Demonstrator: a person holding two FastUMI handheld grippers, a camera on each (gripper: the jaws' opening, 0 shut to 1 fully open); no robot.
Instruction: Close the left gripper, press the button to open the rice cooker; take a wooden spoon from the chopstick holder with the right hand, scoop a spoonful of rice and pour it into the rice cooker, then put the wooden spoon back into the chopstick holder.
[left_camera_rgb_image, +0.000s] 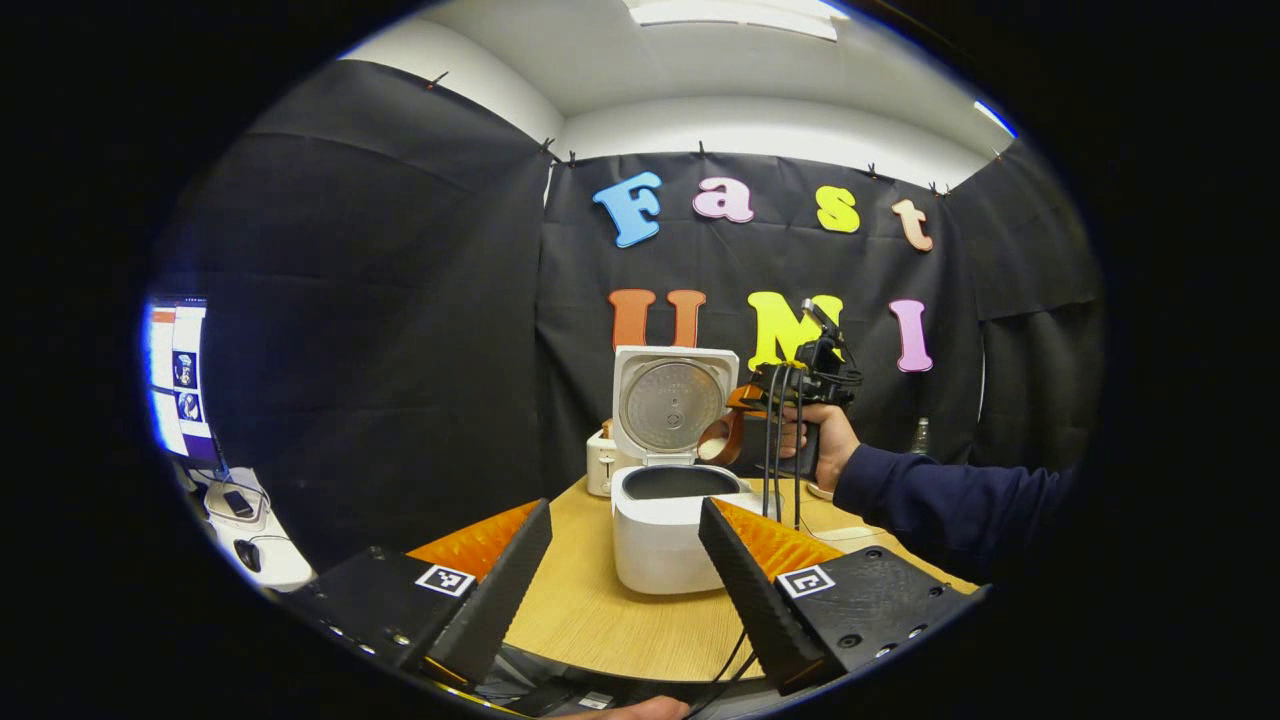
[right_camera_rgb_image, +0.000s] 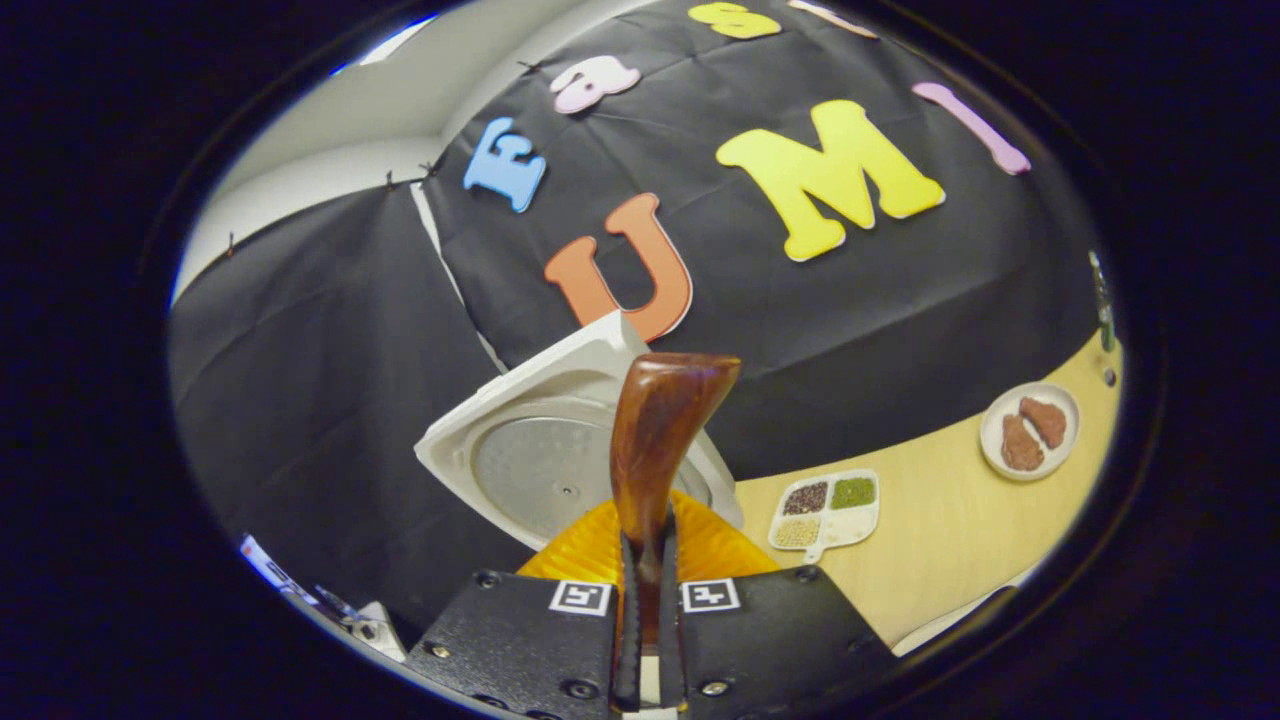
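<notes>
The white rice cooker (left_camera_rgb_image: 660, 540) stands on the round wooden table (left_camera_rgb_image: 600, 625) with its lid (left_camera_rgb_image: 672, 405) raised and the dark pot showing. My left gripper (left_camera_rgb_image: 625, 510) is open in front of it, fingers wide apart and empty. Farther off, a hand holds my right gripper (left_camera_rgb_image: 790, 385) above the cooker's right rim, with the wooden spoon's bowl (left_camera_rgb_image: 716, 440) tipped over the pot. In the right gripper view my right gripper (right_camera_rgb_image: 648, 545) is shut on the wooden spoon (right_camera_rgb_image: 662, 430), whose brown handle rises in front of the cooker lid (right_camera_rgb_image: 545, 455).
A white toaster (left_camera_rgb_image: 600, 462) stands behind the cooker. A divided tray of grains (right_camera_rgb_image: 828, 508) and a plate with brown pieces (right_camera_rgb_image: 1030, 430) lie on the table (right_camera_rgb_image: 950, 545) to the right. A sleeved arm (left_camera_rgb_image: 940, 495) reaches across. A monitor (left_camera_rgb_image: 178, 380) glows at far left.
</notes>
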